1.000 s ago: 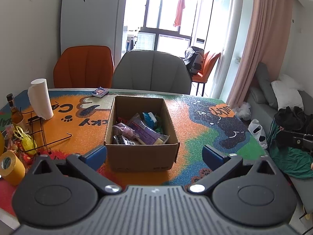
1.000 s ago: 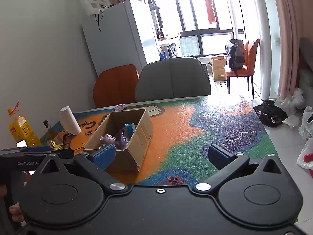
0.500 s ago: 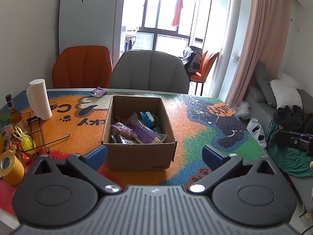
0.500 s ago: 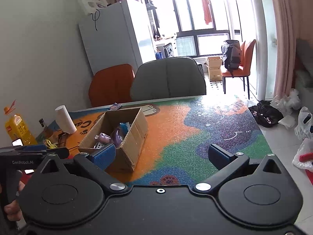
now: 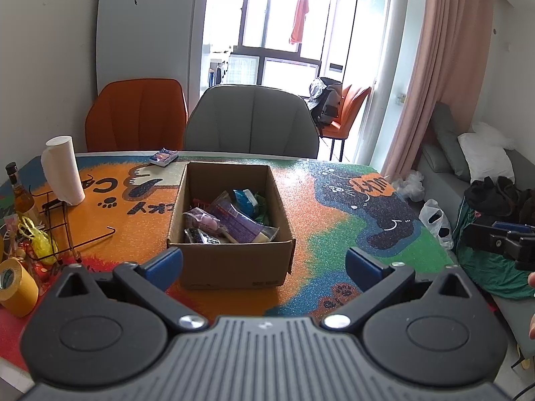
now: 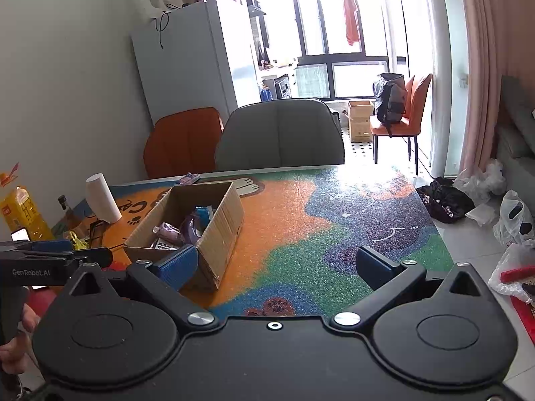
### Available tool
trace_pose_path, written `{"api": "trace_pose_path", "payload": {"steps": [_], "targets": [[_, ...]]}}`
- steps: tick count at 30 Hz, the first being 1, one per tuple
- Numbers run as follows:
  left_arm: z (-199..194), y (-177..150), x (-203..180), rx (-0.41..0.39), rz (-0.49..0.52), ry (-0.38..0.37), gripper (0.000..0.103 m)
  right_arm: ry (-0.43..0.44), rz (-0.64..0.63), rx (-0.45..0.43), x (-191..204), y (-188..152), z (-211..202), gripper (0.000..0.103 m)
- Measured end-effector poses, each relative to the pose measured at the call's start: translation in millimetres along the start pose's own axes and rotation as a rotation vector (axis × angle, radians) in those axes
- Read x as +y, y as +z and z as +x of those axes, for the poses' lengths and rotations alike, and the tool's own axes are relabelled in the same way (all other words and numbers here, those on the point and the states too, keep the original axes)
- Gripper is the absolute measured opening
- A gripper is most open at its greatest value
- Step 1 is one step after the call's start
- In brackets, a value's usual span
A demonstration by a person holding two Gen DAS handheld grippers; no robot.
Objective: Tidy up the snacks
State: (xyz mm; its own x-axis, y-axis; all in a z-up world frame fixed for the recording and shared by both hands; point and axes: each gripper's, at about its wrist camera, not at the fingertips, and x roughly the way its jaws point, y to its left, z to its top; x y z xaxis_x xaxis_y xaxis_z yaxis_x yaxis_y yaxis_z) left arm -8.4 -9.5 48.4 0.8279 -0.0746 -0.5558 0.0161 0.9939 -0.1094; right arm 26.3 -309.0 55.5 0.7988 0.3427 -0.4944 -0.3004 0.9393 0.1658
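Note:
An open cardboard box (image 5: 230, 260) stands on the colourful table (image 5: 334, 220), with several wrapped snacks (image 5: 230, 224) inside. One small snack packet (image 5: 163, 157) lies on the table behind the box, near the far edge. My left gripper (image 5: 264, 262) is open and empty, held back from the box's near wall. My right gripper (image 6: 274, 264) is open and empty, to the right of the box (image 6: 214, 230), above the table's near edge. The snacks in the box (image 6: 182, 229) and the far packet (image 6: 190, 178) also show in the right wrist view.
A paper towel roll (image 5: 63, 170), a bottle (image 5: 20, 193), a wire rack (image 5: 63, 230) and a yellow tape roll (image 5: 15, 287) crowd the table's left side. A grey chair (image 5: 250, 120) and an orange chair (image 5: 137, 113) stand behind the table. A sofa (image 5: 468, 167) is right.
Both grippers have drawn back slightly from the table; the box looks a little further off in each view. Both stay open and empty.

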Motion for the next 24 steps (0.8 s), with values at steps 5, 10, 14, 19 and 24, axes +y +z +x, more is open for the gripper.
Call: {"api": "trace_pose_path", "payload": {"steps": [5, 10, 14, 19, 24], "targets": [[-0.2, -0.6, -0.5, 0.000, 0.000, -0.003, 0.103, -0.016, -0.006, -0.001, 2.2, -0.1, 0.1, 0.103], [-0.8, -1.3, -1.3, -0.001, 0.000, -0.004, 0.103, -0.037, -0.012, -0.004, 4.0, 0.6, 0.6, 0.103], [-1.9, -1.5, -1.0, -0.004, -0.001, -0.004, 0.103, -0.042, -0.010, -0.005, 2.0, 0.9, 0.6, 0.103], [-1.9, -1.4, -0.7, -0.003, -0.002, -0.004, 0.103, -0.043, -0.015, 0.000, 4.1, -0.1, 0.9, 0.103], [-2.8, -1.2, 0.0, -0.007, -0.001, -0.004, 0.103, -0.044, -0.017, 0.006, 3.1, -0.6, 1.7, 0.103]]}}
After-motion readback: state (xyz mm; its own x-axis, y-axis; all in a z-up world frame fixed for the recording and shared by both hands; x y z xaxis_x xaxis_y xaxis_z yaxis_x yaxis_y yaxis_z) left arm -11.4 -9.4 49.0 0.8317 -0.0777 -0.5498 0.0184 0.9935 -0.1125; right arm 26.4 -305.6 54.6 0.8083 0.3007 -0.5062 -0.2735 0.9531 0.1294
